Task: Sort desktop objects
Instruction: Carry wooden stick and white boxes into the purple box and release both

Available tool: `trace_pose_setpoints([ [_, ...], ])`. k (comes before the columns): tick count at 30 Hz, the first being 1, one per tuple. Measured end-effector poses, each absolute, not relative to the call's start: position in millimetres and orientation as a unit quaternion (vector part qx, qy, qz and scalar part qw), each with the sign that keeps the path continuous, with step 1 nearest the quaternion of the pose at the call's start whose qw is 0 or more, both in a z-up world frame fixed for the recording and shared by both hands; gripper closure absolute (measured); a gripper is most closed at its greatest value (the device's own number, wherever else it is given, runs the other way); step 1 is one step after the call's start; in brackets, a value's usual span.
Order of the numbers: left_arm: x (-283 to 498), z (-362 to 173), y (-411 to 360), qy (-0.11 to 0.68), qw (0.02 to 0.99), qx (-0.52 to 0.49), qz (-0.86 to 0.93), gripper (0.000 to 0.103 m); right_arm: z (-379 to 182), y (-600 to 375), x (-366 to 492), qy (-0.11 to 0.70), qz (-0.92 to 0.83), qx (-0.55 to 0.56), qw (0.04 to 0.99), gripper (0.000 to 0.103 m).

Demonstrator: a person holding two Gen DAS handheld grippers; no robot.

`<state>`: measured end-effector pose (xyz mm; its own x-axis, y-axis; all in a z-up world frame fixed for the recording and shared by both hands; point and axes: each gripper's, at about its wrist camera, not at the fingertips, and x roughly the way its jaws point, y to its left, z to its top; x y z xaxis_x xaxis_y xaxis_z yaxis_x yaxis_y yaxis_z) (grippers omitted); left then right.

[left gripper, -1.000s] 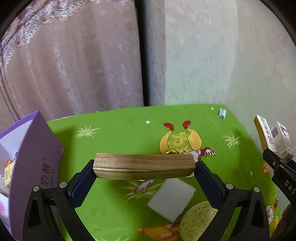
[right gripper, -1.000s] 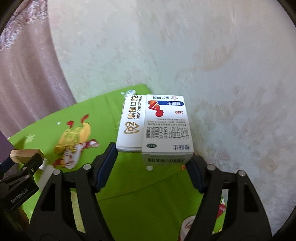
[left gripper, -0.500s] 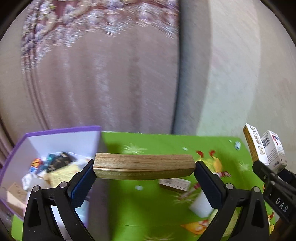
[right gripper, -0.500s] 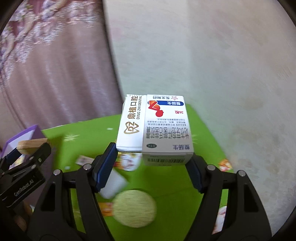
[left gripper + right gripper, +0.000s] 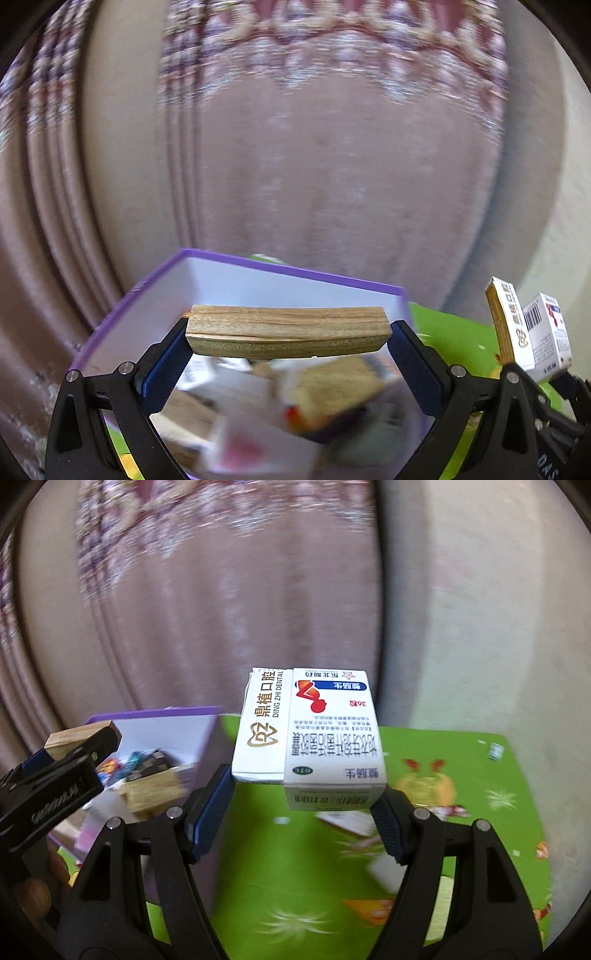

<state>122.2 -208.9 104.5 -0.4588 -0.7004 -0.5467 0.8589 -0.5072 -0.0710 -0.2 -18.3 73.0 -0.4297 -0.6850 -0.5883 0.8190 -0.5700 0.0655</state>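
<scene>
Left gripper point(image 5: 288, 363): clamping a wooden block point(image 5: 287, 331) mid-frame, hanging over the open purple box point(image 5: 295, 275).
Right gripper point(image 5: 304, 801): squeezing two medicine boxes point(image 5: 310, 738) side by side, center frame, above the green table mat point(image 5: 461, 775).
Box: blurry clutter sitting inside.

The right gripper point(image 5: 303, 794) clamps two small cartons side by side between its blue pads: a white dental box point(image 5: 264, 727) on the left and a white medicine box point(image 5: 334, 738) with a red figure on the right. Below lies a green cartoon-print tablecloth point(image 5: 480, 775). At far left, the left gripper point(image 5: 55, 775) holds a wooden block point(image 5: 79, 736) over a purple box point(image 5: 166, 734) of blurred items. A pink curtain point(image 5: 221, 609) hangs behind.
</scene>
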Motion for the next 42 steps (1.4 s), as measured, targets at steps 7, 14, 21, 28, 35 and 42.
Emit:
trace_pose_setpoints([
  [7, 159, 100, -239, 0.192, 0.51, 0.223, -0.808, 0.0, 61, -62, 49, 0.144, -0.795, 0.282, 0.518, 0.03],
  [14, 174, 93, -252, 0.222, 0.514, 0.219, -0.799, 0.0, 38, -78, 75, 0.171, -0.743, 0.298, 0.574, 0.017],
  [21, 165, 98, -235, 0.215, 0.49, 0.213, -0.817, 0.0, 41, -58, 58, 0.145, -0.765, 0.294, 0.554, 0.007],
  [28, 140, 101, -214, 0.199, 0.462, 0.22, -0.836, 0.0, 39, -38, 32, 0.119, -0.781, 0.31, 0.529, 0.007],
  [35, 102, 103, -180, 0.172, 0.404, 0.235, -0.867, 0.0, 33, 5, -13, 0.093, -0.809, 0.324, 0.482, 0.007],
  [42, 44, 103, -129, 0.114, 0.292, 0.257, -0.914, 0.0, 12, 71, -65, 0.069, -0.844, 0.357, 0.394, 0.005],
])
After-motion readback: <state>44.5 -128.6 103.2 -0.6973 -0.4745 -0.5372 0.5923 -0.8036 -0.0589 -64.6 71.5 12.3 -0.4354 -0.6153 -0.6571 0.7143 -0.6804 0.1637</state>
